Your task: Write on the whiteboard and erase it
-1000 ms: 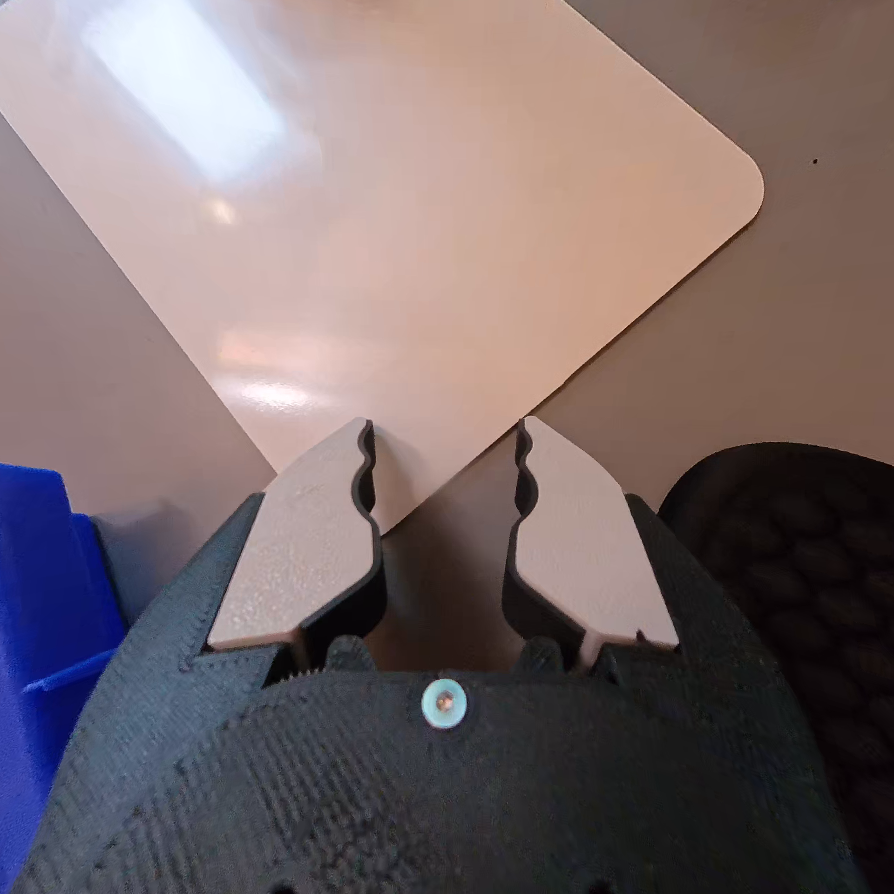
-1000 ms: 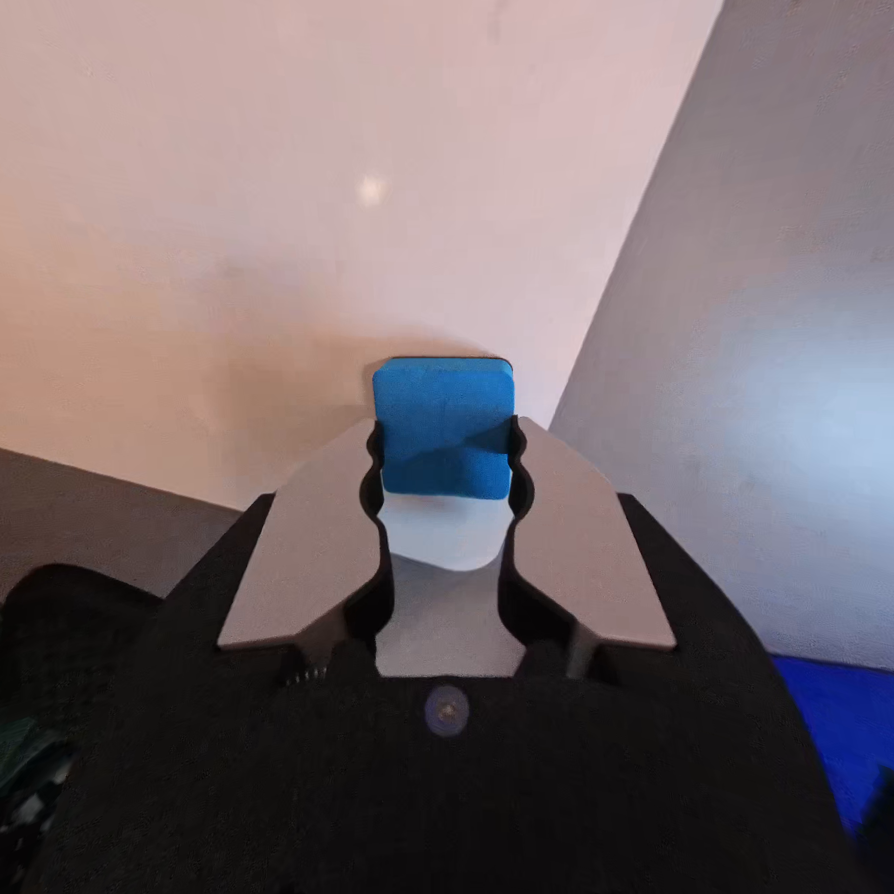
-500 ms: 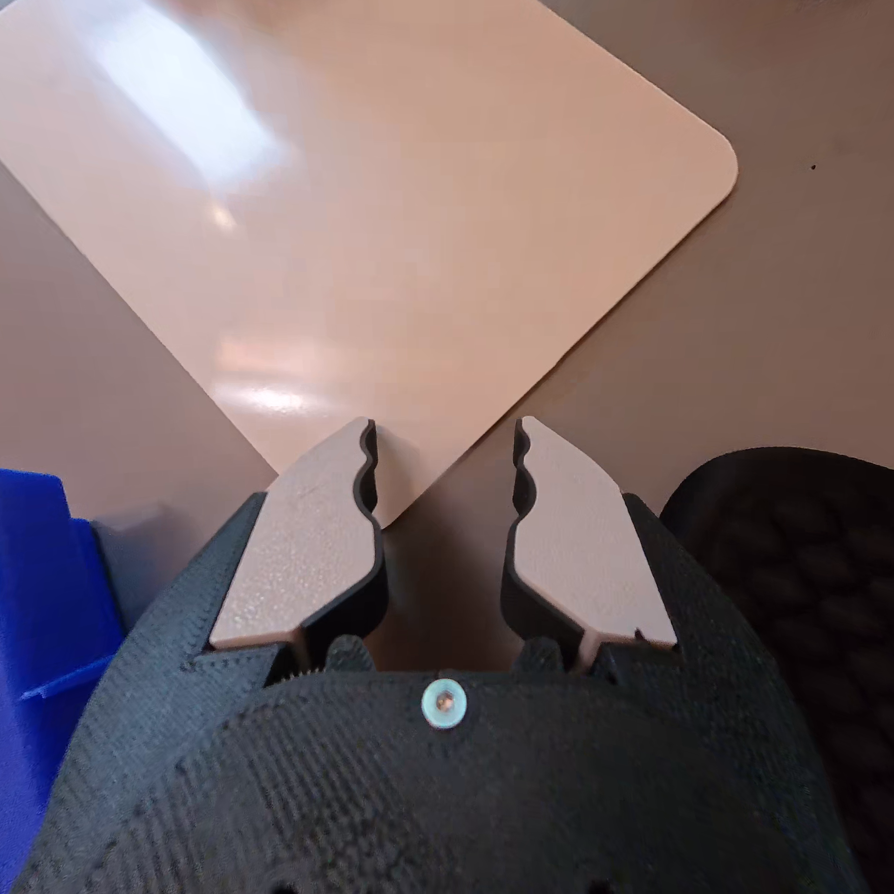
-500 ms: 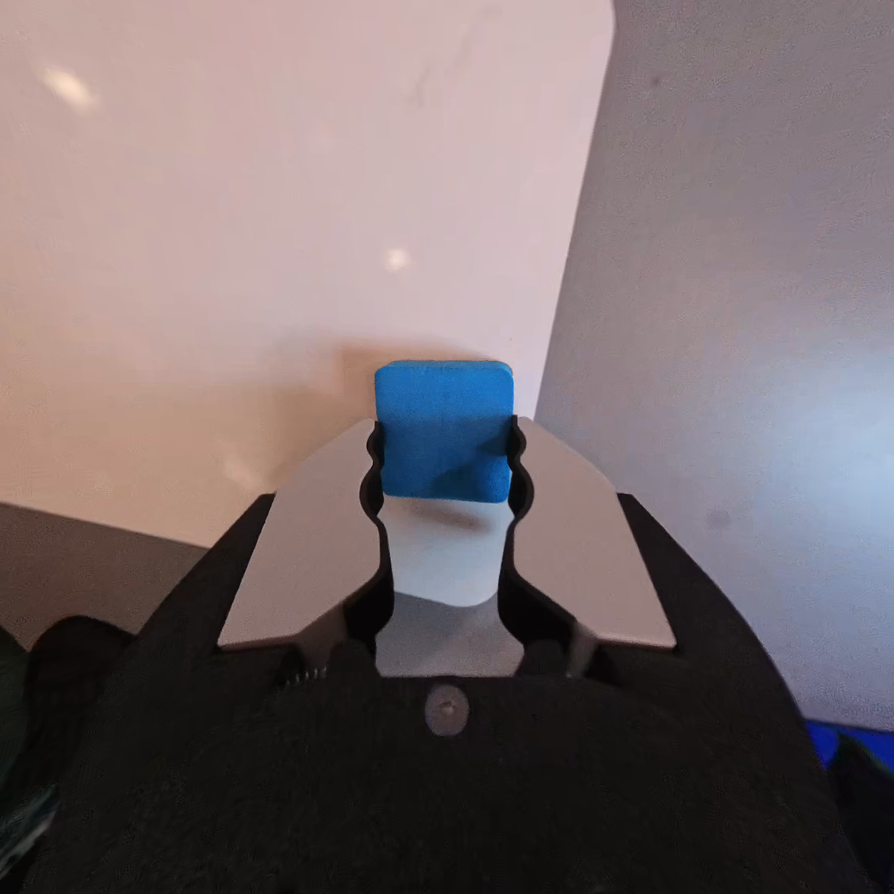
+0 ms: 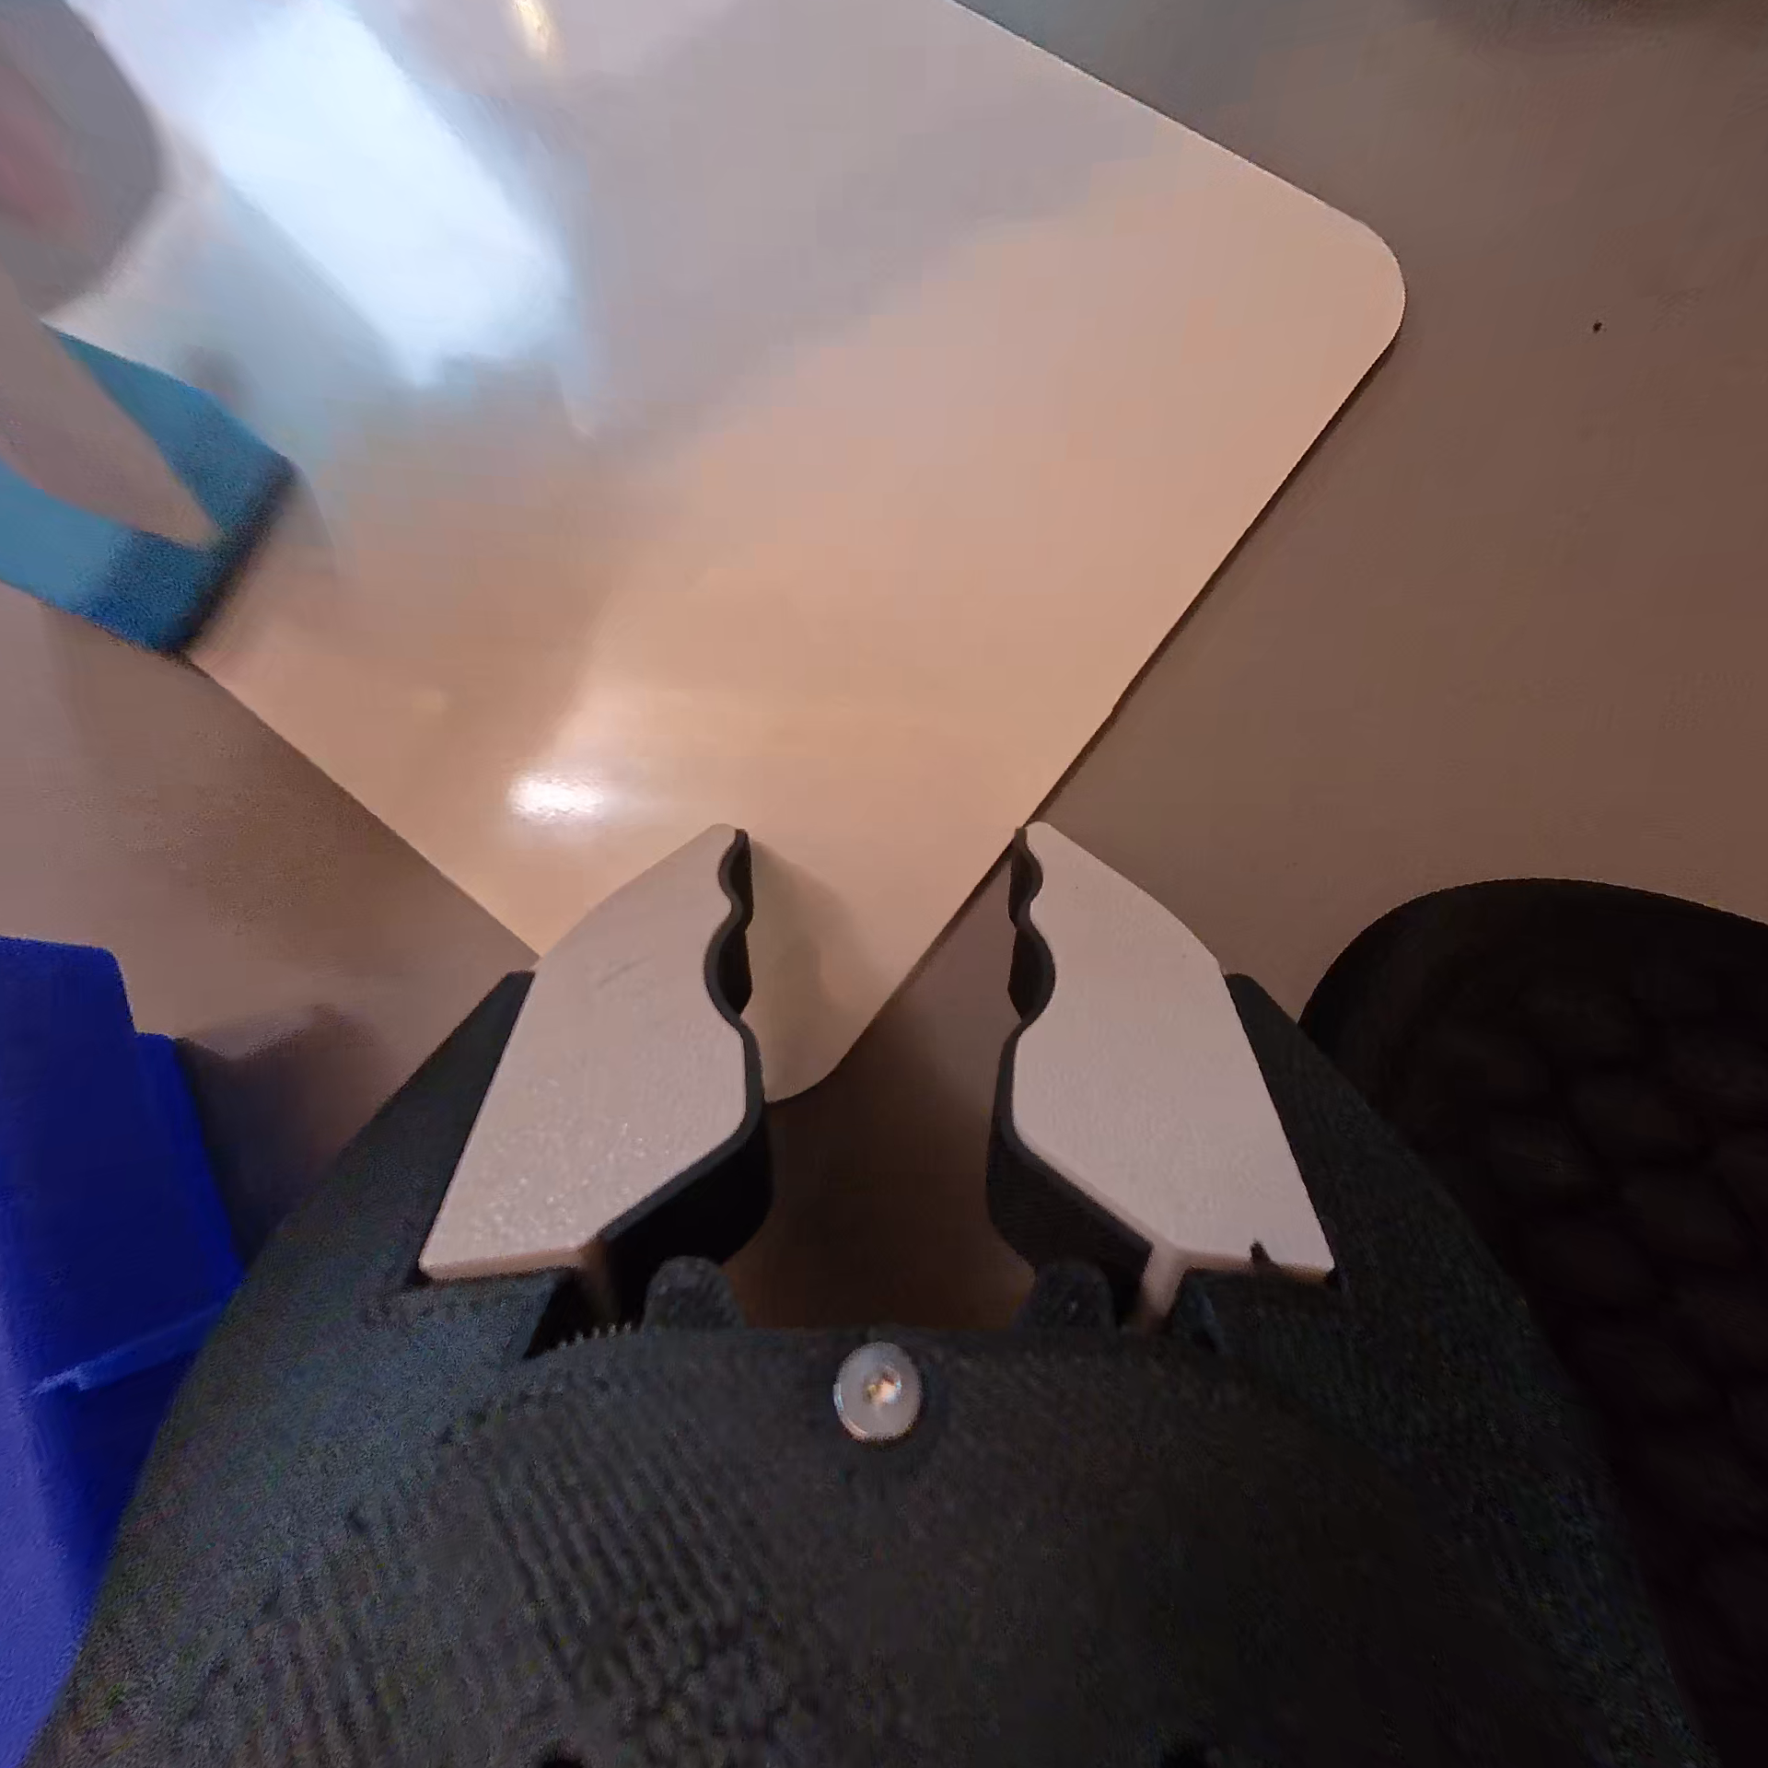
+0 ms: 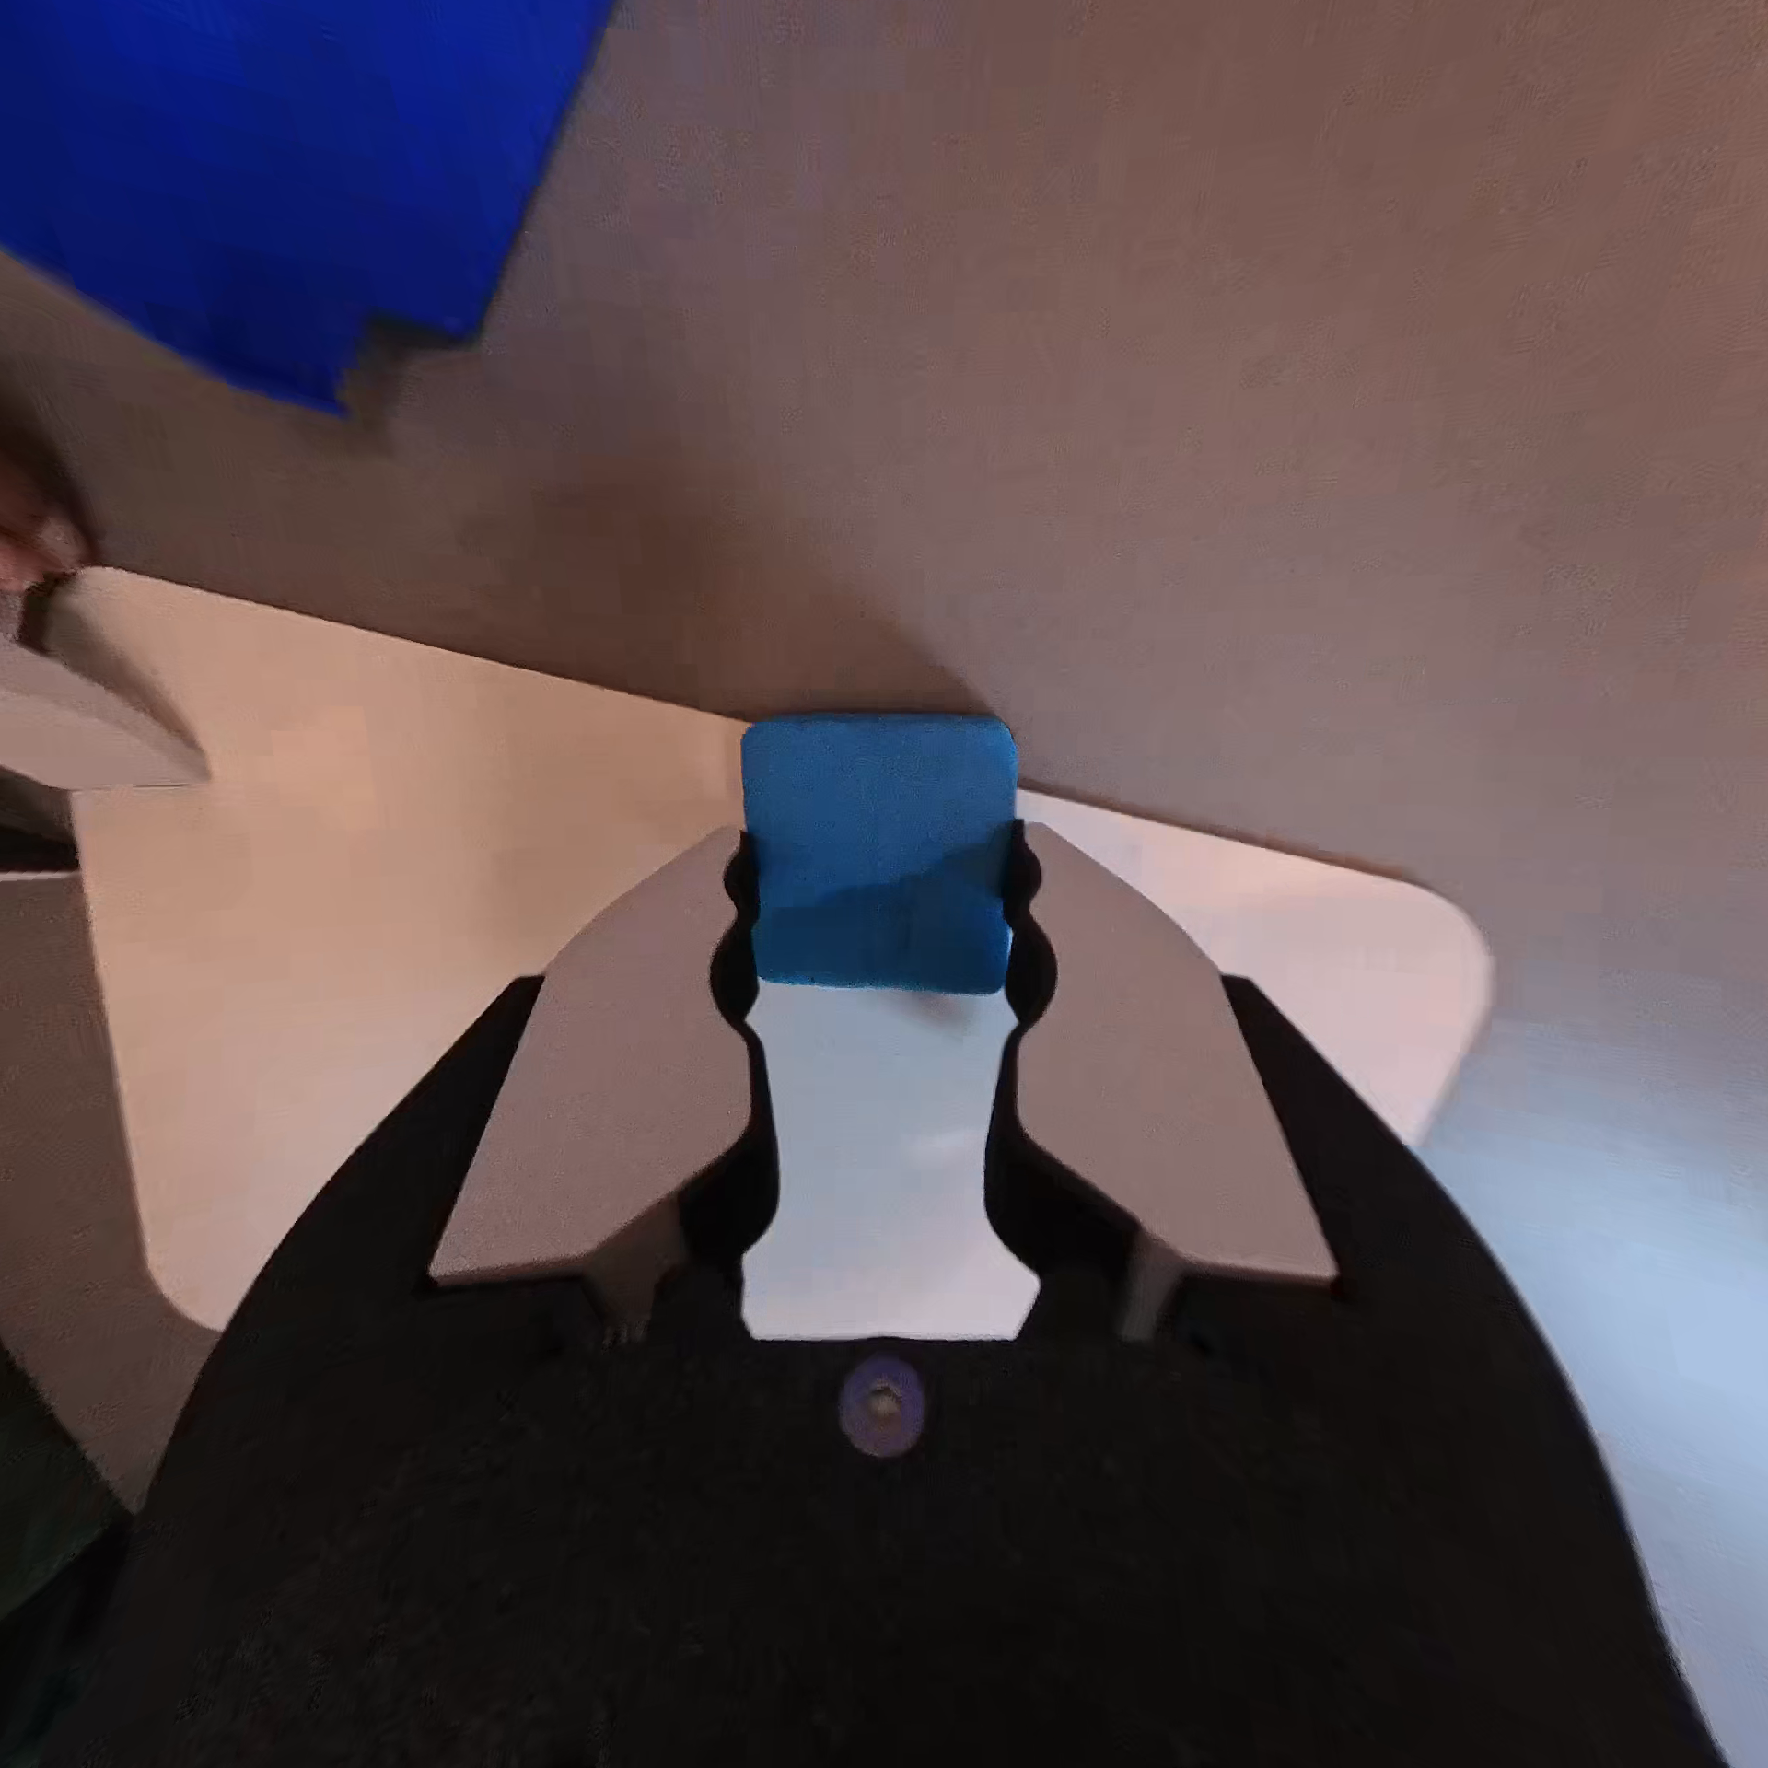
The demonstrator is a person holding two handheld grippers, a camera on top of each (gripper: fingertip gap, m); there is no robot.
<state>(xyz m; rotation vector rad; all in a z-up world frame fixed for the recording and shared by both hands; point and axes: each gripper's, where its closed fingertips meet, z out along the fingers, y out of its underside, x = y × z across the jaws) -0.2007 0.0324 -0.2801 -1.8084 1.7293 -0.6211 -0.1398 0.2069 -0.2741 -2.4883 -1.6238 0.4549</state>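
Blue eraser point(image 6: 875, 861) pinched by right gripper point(image 6: 878, 866) over whiteboard point(image 6: 383, 861) far edge. Left wrist view alone shows left gripper point(image 5: 880, 918) spread, empty, over whiteboard point(image 5: 813, 526) near corner; eraser point(image 5: 143, 536) there blurred, cut off. Blue bin point(image 5: 86, 1196) partly visible.

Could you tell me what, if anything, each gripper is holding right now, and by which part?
The right gripper holds the blue eraser, its jaws clamped on its two opposite side faces. The left gripper holds nothing; its jaws stand open over the whiteboard corner.

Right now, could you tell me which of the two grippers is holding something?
The right gripper: it is shut on the blue eraser over the whiteboard. The left gripper is open and empty.
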